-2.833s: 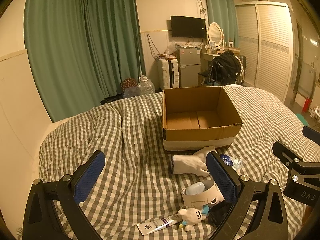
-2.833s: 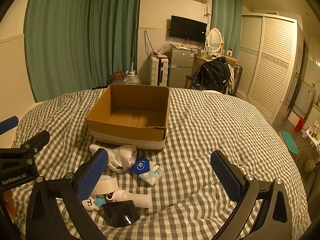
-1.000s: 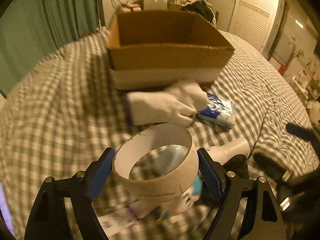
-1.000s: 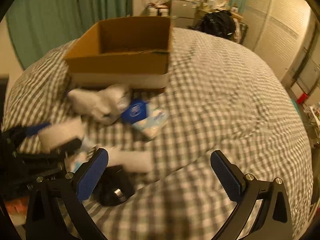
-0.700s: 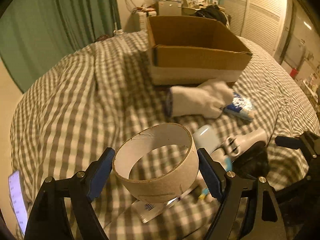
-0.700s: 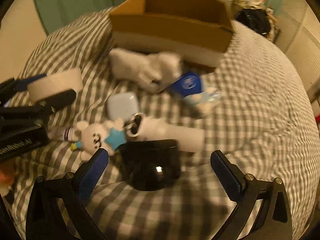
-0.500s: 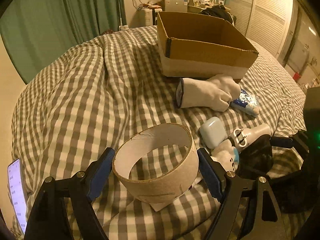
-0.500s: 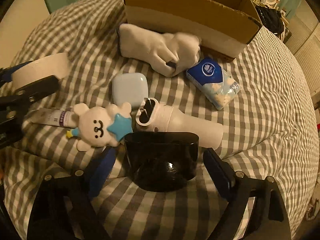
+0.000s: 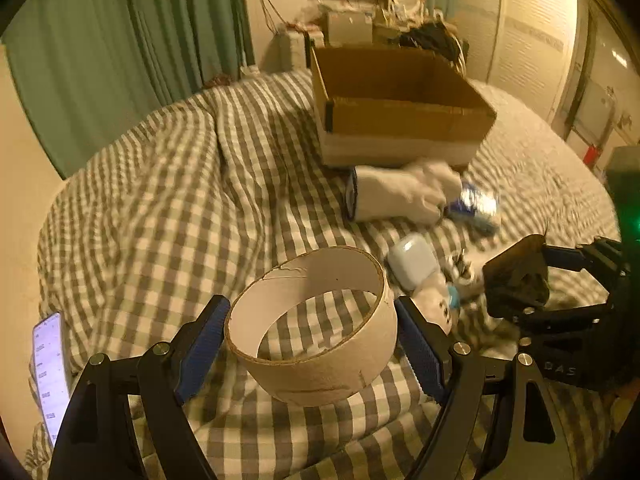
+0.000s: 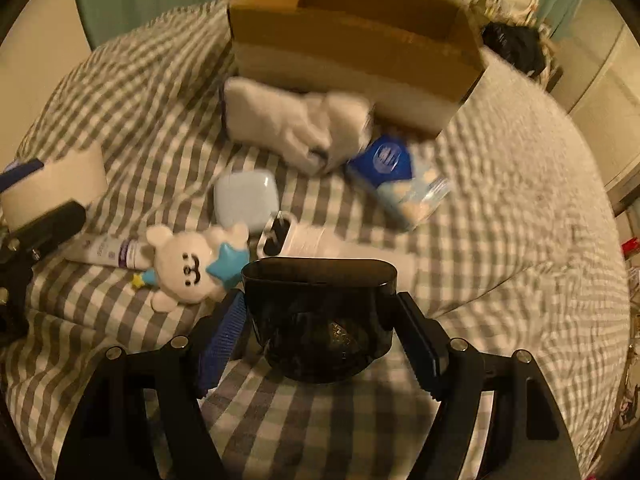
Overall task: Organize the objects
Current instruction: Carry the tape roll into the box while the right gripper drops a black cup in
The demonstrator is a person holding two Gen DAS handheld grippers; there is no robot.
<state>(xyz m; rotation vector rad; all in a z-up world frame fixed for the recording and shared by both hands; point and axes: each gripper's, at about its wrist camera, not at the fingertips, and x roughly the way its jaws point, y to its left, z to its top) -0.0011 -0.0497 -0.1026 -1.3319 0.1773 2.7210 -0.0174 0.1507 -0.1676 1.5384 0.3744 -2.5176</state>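
Cardboard ring (image 9: 312,326) sits clamped between the left gripper (image 9: 312,344) pads, lifted above the checked bedcover (image 9: 168,208). Right gripper (image 10: 320,332) has closed on the black cup (image 10: 320,312). At 12 o'clock the open box (image 10: 352,40) has glove (image 10: 296,128), tissue pack (image 10: 400,176), pale case (image 10: 246,198) and plush (image 10: 188,268) crowding its near edge; bare bedcover lies at 3 o'clock.

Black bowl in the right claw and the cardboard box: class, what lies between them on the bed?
In the right wrist view: a white bottle, a tissue pack and a white glove lie between black bowl and cardboard box.
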